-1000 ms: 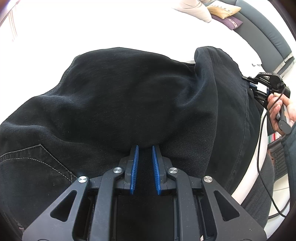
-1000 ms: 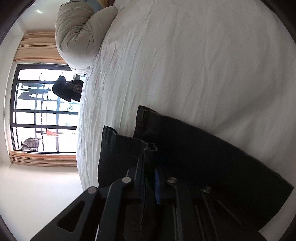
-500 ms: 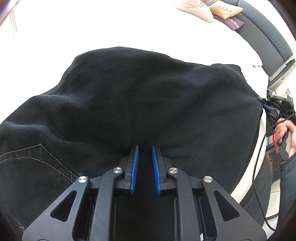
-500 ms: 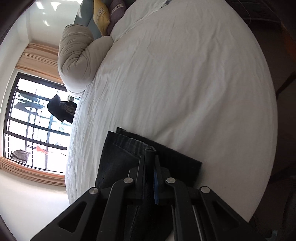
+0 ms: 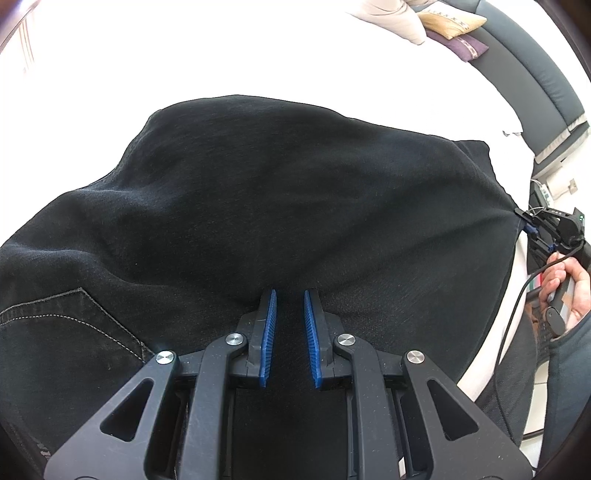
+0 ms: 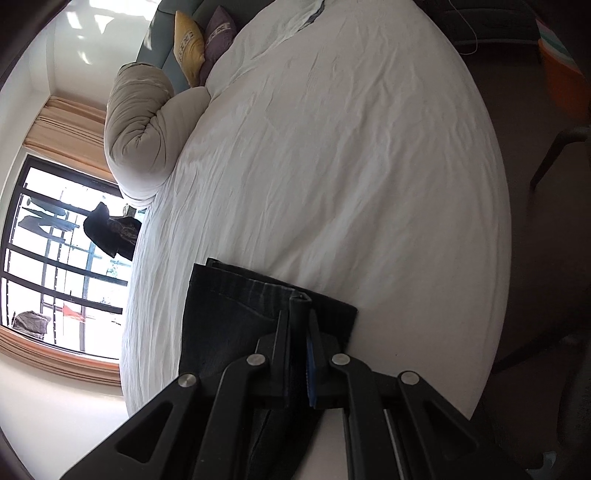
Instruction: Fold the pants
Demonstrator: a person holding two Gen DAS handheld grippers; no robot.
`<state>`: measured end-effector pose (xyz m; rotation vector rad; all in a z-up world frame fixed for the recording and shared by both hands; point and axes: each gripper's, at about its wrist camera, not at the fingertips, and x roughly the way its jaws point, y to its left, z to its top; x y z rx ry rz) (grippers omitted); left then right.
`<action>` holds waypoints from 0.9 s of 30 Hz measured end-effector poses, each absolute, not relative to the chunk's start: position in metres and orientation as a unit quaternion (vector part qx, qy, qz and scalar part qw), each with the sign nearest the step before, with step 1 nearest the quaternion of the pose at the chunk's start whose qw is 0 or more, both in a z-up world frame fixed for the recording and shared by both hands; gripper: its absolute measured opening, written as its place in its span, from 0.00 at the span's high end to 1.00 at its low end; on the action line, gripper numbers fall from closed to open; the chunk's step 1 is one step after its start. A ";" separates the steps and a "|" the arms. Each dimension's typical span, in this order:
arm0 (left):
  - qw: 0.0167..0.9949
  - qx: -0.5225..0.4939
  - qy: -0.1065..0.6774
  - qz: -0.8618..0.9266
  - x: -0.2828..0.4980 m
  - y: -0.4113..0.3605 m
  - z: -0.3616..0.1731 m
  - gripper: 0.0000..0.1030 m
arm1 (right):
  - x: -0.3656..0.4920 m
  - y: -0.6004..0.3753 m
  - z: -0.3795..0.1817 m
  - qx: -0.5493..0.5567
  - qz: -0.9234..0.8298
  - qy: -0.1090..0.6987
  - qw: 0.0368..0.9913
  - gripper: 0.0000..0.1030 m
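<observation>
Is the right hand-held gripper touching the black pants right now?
Touching. In the right wrist view the right hand-held gripper is clamped on a folded hem of the black pants, with denim pinched between its fingers above the white bed.

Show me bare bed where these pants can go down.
Free: the wide white sheet between the pants and the rolled duvet, up to the two cushions. Crowded: the near edge, where the pants lie under both hand-held grippers.

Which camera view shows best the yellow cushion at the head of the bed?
The right wrist view: the yellow cushion stands clear beside a purple cushion, its pattern visible. The left wrist view shows it only small at the top edge, partly behind a beige pillow.
</observation>
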<state>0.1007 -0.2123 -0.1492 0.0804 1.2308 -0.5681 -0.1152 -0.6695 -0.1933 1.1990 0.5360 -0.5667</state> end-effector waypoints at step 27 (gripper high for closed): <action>0.799 -0.008 0.533 -0.279 0.104 -0.170 -0.117 0.28 | -0.030 -0.576 -0.098 0.354 -0.057 0.381 0.852 0.62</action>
